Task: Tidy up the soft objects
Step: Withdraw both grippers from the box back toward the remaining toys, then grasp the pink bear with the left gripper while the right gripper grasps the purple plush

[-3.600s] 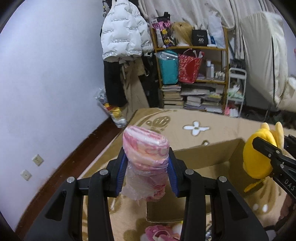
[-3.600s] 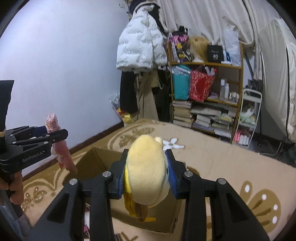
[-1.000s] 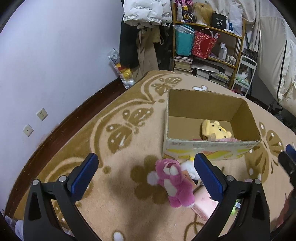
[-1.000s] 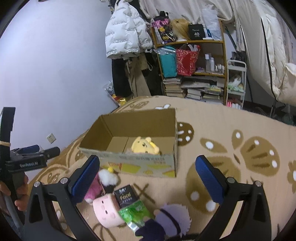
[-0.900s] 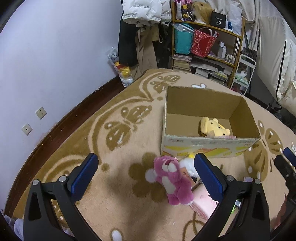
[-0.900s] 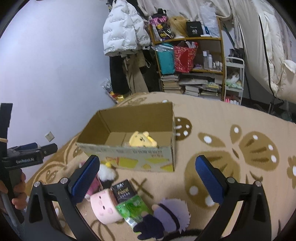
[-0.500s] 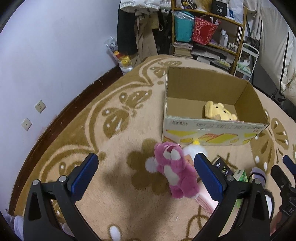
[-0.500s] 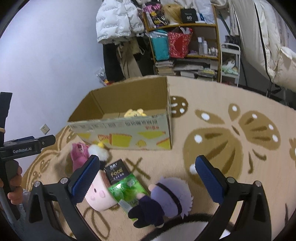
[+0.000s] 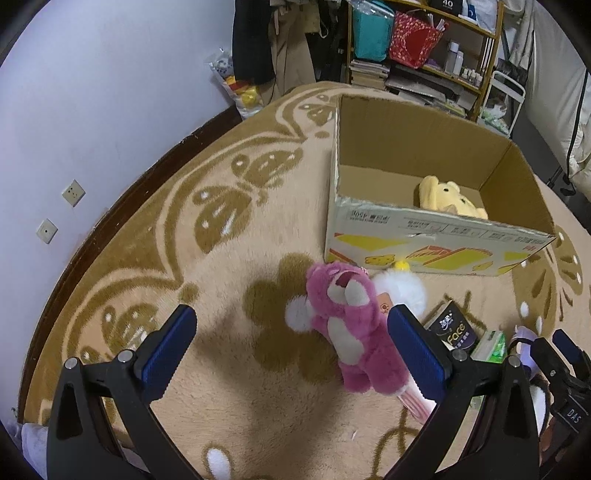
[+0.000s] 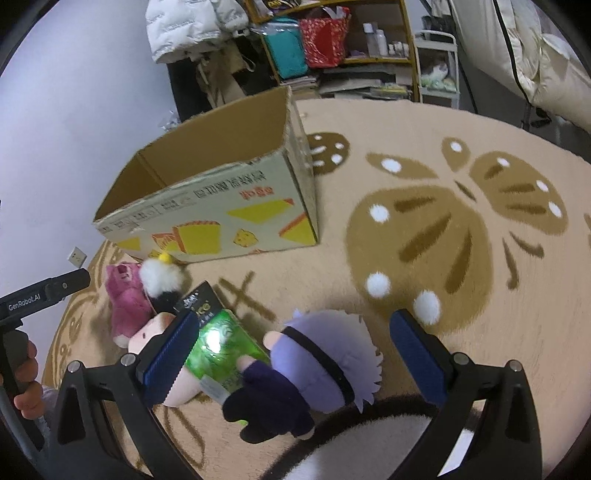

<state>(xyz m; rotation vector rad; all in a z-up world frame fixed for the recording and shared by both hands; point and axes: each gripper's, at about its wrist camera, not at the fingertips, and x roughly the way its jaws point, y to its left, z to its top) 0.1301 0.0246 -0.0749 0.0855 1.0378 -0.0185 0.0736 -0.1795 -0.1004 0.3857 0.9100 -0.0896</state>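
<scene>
An open cardboard box (image 9: 436, 236) (image 10: 221, 218) stands on the carpet with a yellow plush bear (image 9: 448, 201) inside. In front of it lie a pink plush bear (image 9: 347, 325) (image 10: 123, 295), a white fluffy toy (image 9: 400, 290) (image 10: 160, 277), a black tissue pack (image 9: 452, 328) and a green tissue pack (image 10: 221, 347). A purple-haired plush doll (image 10: 314, 365) lies between my right gripper's jaws. My left gripper (image 9: 291, 350) is open above the carpet, with the pink bear by its right jaw. My right gripper (image 10: 291, 354) is open and empty.
A beige carpet (image 10: 443, 229) with brown butterfly patterns covers the floor. A shelf (image 9: 417, 48) with bags and books and hanging coats (image 10: 188, 22) stand against the far wall. A pink round plush (image 10: 173, 391) lies under my right gripper's left jaw.
Both grippers held a toy over the box 3.6 s ago; now both are open. Over the last second both have dropped lower toward the toys in front of the box.
</scene>
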